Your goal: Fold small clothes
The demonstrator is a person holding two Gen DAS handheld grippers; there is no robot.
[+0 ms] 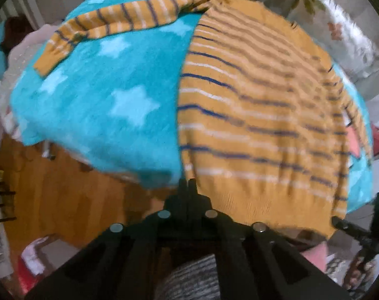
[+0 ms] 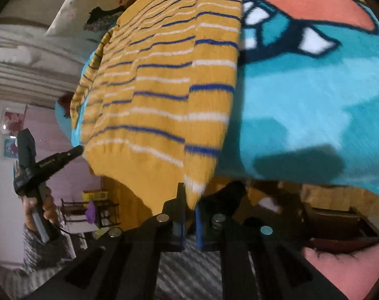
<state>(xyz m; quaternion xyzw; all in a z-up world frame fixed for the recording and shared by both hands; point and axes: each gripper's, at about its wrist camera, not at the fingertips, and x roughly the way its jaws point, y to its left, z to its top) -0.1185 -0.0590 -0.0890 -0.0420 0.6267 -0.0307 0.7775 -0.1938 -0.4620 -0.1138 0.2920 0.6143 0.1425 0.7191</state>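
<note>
Both views are motion-blurred throughout; stripes of the sweater (image 1: 259,115) are smeared. Indoor light is moderate, from above. Dark shadows are cast on the blanket (image 2: 314,105) near its front edge. Heavy fisheye bending and black vignetting are seen at corners. Background is left soft.

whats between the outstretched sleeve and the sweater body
Bare teal star blanket fills the stretch between the sleeve and the sweater body; the left wrist view shows it.

Bare blanket (image 1: 109,95) left of sweater (image 1: 259,115).
</note>
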